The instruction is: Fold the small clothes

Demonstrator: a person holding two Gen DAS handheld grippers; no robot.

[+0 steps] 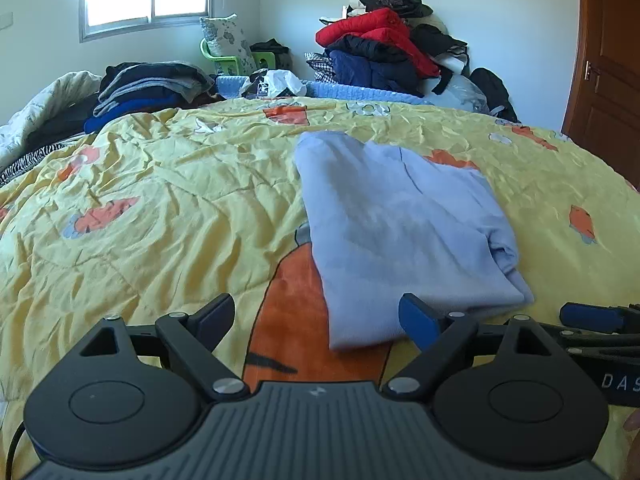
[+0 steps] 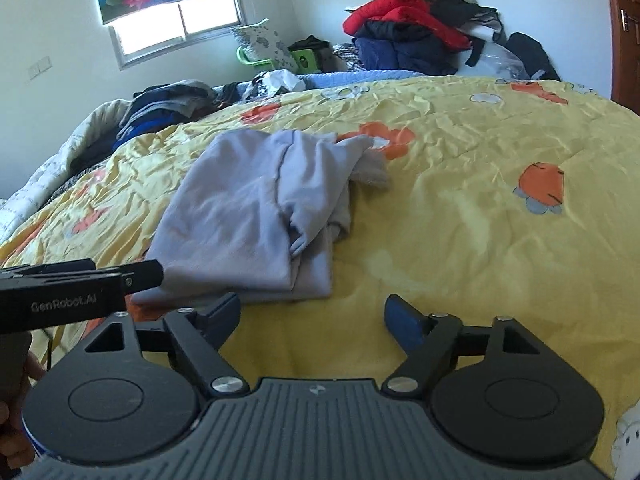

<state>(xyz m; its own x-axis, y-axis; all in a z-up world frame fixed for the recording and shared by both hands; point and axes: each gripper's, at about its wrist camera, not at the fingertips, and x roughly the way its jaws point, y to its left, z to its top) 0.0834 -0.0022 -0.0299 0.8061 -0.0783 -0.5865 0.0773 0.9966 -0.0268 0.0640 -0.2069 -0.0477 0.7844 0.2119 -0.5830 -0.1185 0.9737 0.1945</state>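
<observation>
A light blue-grey small garment [image 1: 396, 224] lies partly folded on the yellow carrot-print quilt [image 1: 160, 208]; in the right wrist view it [image 2: 248, 216] shows bunched folds on its right side. My left gripper [image 1: 316, 318] is open and empty, its right finger at the garment's near edge. My right gripper [image 2: 312, 316] is open and empty, just right of the garment's near corner. The left gripper also shows in the right wrist view [image 2: 80, 284] at the far left, beside the garment. The right gripper's fingers [image 1: 592, 318] show at the right edge of the left wrist view.
A stack of folded dark clothes [image 1: 148, 88] lies at the far left of the bed. A pile of red, black and navy jackets [image 1: 384, 48] rises at the far end. A wooden door [image 1: 608, 60] is on the right; a window [image 1: 148, 0] on the far wall.
</observation>
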